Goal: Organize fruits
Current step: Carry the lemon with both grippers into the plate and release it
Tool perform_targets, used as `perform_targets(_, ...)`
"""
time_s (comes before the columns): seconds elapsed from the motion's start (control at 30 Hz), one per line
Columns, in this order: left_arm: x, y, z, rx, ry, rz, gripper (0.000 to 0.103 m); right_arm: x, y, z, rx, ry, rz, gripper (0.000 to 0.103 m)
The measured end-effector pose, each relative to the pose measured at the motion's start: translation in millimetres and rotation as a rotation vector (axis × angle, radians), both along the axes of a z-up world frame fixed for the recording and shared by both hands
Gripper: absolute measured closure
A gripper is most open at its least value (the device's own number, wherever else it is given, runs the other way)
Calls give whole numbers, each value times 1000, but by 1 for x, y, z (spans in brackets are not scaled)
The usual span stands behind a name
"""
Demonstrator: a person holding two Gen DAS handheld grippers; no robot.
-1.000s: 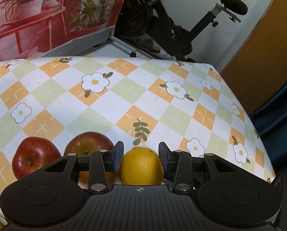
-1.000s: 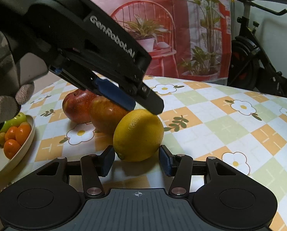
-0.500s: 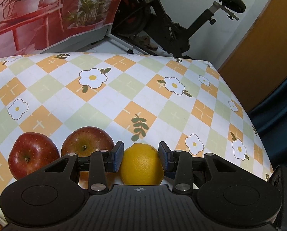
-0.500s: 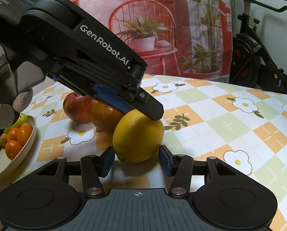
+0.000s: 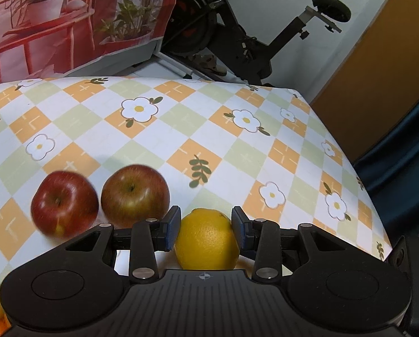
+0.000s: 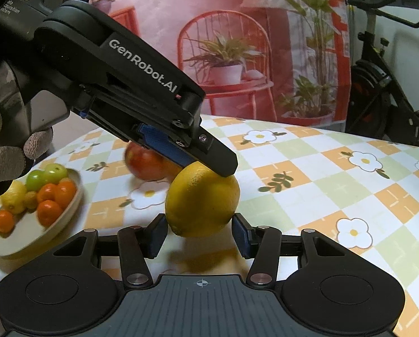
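Note:
A yellow lemon sits between the blue pads of my left gripper, which is shut on it and holds it just above the checked tablecloth. In the right wrist view the lemon hangs under the left gripper's fingers, between the open jaws of my right gripper, whose pads stand close beside it. Two red apples lie on the cloth to the left. A plate of small oranges, lemons and green fruits stands at the left.
The table's right edge drops off to a dark blue fabric. An exercise bike and a red plant poster stand behind the table.
The left gripper has lifted the lemon a little off the cloth. The apples now sit farther from it and the plate shows more fully in the right wrist view.

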State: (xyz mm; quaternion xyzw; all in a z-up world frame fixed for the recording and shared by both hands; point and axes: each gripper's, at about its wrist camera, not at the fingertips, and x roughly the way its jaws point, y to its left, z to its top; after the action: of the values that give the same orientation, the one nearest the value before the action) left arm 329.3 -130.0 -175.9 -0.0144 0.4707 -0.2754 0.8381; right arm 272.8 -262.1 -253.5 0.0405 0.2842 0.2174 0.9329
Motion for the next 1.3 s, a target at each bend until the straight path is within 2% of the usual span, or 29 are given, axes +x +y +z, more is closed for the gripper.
perform_targets(0.13,-20,14,7,-9,-34,21,61,-11,12,11,-5,-4,38,57)
perform_targets(0.3,-38,50,18,-34,-31,78,61,-22,39,24,-16,-19,111,57)
perform_targets(0.63,-75,133,34,-57,-43,219,61,-32,116,46,-43,-36,302,57)
perform_targets(0.83,-98,183,29,-103,-20,318,61,-41,161,50,-86,-23,424,57)
perform_targets(0.97,-110,205,20,-112,-2,349,61,-45,183,48,-122,7,483,57)
perform_targets(1.3,-113,229,1,-91,21,384,62,-38,217,37,-196,63,542,57)
